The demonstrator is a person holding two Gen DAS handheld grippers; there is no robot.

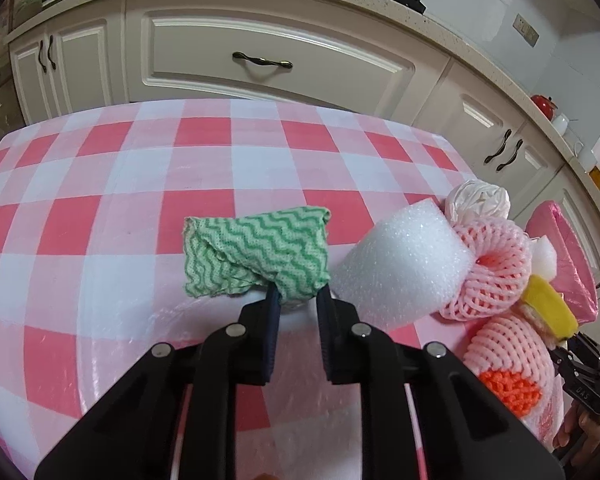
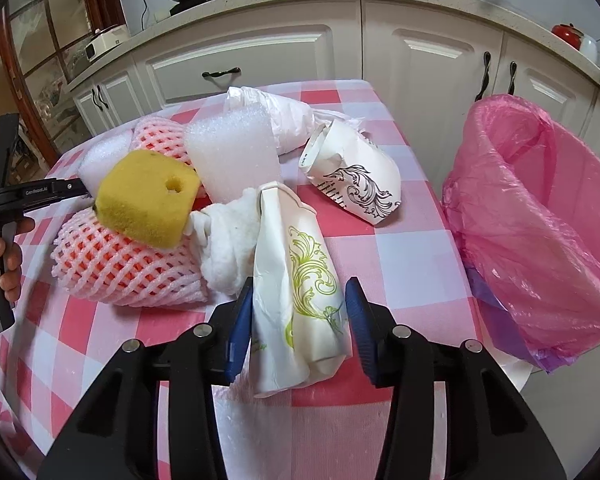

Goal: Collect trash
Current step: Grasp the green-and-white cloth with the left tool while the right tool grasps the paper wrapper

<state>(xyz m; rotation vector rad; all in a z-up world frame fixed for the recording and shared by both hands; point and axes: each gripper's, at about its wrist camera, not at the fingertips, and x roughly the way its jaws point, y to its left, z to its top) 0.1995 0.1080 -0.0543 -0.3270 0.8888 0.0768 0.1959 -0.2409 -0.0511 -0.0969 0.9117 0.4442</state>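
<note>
On the red-and-white checked tablecloth [image 1: 100, 208] lies a crumpled green wavy-striped cloth [image 1: 256, 248]. My left gripper [image 1: 298, 296] is shut on its near corner. A crushed white paper cup with a green leaf print [image 2: 300, 280] lies lengthwise between the blue pads of my right gripper [image 2: 300, 292], and both pads touch its sides. To the right, off the table's edge, stands a bin lined with a pink bag [image 2: 540, 220], also visible at the right edge of the left wrist view as the pink bin [image 1: 560, 248].
A trash pile lies on the table: yellow sponge [image 2: 148, 200], pink foam nets [image 2: 128, 264], white foam block [image 2: 232, 148], white tissue wad [image 2: 228, 240], white plastic bag [image 2: 284, 116], and a black-printed paper cup [image 2: 352, 176]. White kitchen cabinets [image 1: 260, 60] stand close behind the table.
</note>
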